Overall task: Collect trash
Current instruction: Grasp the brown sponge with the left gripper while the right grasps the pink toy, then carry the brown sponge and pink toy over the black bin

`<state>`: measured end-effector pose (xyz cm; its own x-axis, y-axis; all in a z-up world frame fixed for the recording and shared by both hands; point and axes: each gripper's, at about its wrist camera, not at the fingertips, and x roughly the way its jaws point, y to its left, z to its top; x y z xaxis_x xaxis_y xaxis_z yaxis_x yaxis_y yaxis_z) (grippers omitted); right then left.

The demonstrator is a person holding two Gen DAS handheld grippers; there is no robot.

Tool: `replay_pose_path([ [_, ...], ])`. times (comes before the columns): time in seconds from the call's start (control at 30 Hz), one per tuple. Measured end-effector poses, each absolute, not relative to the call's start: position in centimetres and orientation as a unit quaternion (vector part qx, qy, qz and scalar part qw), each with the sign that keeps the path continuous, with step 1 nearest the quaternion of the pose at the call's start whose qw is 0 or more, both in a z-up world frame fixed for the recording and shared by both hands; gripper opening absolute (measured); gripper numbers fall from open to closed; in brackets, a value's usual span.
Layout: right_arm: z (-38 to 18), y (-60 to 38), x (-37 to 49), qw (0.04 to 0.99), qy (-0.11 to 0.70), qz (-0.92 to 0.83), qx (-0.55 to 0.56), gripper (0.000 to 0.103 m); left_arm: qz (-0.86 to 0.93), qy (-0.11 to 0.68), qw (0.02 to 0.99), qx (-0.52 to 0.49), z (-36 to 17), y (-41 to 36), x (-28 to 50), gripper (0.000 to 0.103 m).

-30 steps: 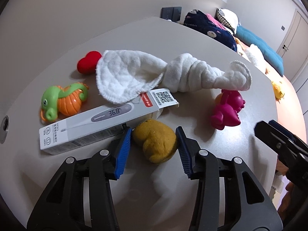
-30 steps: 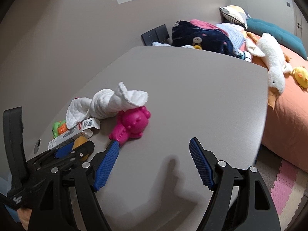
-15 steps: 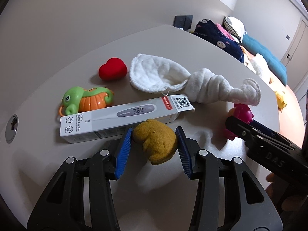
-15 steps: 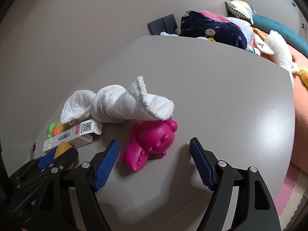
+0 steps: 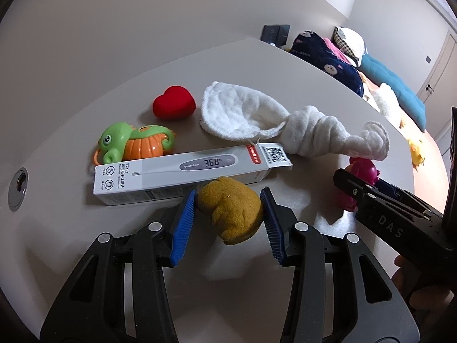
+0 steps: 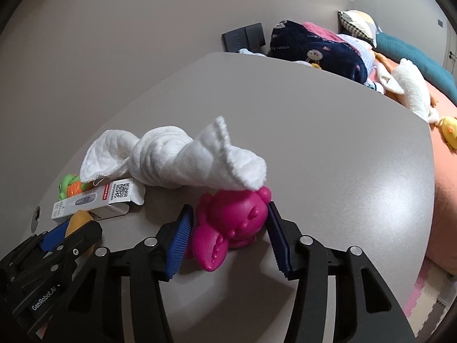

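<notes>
lumpy mustard sponge (image 5: 232,210) clamped in left tool (image 5: 228,220), right tool (image 6: 228,234) clamped on glossy magenta toy (image 6: 228,223), grey table (image 6: 328,154)

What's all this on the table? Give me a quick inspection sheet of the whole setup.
Surface: grey table, round hole at its left edge.
Job's things: thermometer box, end flap open; white cloth, twisted.
Clutter: mustard toy, pink toy, green-orange toy, red heart.
Grippers: left gripper closed on the mustard toy; right gripper closed around the pink toy.
Cables: nothing seen.
Surroundings: bed with plush toys, wall panel.
</notes>
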<state>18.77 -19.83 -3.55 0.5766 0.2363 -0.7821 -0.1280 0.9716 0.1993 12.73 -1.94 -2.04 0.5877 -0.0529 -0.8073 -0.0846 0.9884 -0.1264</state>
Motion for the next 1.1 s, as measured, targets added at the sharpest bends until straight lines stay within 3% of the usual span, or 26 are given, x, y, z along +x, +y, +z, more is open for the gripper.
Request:
replay_pose_path([
  [1.1,0.2,-27.1,8.5,0.899,0.420,0.080,0.094,0.051,-0.049,0.425,0.903,-0.043,1.2,-8.8,6.4,0.046],
])
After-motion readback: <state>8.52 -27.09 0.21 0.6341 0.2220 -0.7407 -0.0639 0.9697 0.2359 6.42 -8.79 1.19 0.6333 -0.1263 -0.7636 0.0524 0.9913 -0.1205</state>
